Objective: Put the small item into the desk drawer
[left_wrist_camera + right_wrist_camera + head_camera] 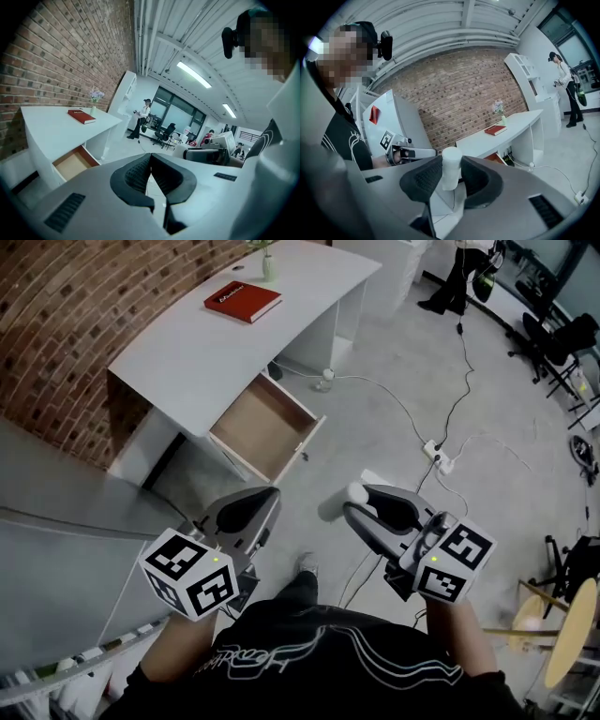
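A small white cylinder [451,169] stands upright between the pads of my right gripper [451,165], which is shut on it. In the head view the cylinder [357,491] shows at the tips of the right gripper [359,500], held above the floor short of the desk. My left gripper [266,497] is beside it on the left with its jaws together and nothing in them [150,158]. The white desk [206,343] stands ahead against a brick wall. Its wooden drawer [262,426] is pulled open and looks bare inside. The drawer [71,164] is also visible low on the left in the left gripper view.
A red book [242,302] and a small vase [268,263] sit on the desktop. Cables and a power strip [438,457] lie on the floor to the right. Office chairs [558,343] and a standing person [459,277] are farther off. A round wooden table [572,634] is at the lower right.
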{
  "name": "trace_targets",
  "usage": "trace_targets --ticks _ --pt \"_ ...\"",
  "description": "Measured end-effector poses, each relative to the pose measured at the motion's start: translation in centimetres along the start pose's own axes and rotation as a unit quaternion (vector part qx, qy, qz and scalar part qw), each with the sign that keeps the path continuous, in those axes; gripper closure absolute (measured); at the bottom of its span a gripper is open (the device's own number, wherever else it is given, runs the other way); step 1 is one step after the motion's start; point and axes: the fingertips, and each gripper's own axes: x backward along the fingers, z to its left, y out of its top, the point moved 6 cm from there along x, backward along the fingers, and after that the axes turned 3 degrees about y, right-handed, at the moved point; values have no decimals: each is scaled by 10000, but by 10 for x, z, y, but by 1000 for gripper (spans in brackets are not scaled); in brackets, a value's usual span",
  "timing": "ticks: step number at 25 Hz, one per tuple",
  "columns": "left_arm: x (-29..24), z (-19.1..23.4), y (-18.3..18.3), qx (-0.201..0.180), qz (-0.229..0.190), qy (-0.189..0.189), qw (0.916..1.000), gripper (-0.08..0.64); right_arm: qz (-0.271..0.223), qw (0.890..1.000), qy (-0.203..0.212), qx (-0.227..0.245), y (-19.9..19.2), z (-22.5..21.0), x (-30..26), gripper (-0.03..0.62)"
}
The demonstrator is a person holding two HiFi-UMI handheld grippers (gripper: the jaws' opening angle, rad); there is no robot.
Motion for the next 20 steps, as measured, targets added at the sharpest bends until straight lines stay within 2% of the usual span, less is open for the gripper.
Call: trace_targets --ticks 8,15,20 --pt "-46 92 4 233 70 213 9995 538 443 9989 109 51 12 -75 -91 457" --pt "-63 140 -11 300 172 575 9977 538 1018 9933 169 511 9 -110 -153 457" --pt "-69 167 -26 425 214 885 9949 538 1253 9888 286 760 -5 -133 -192 457"
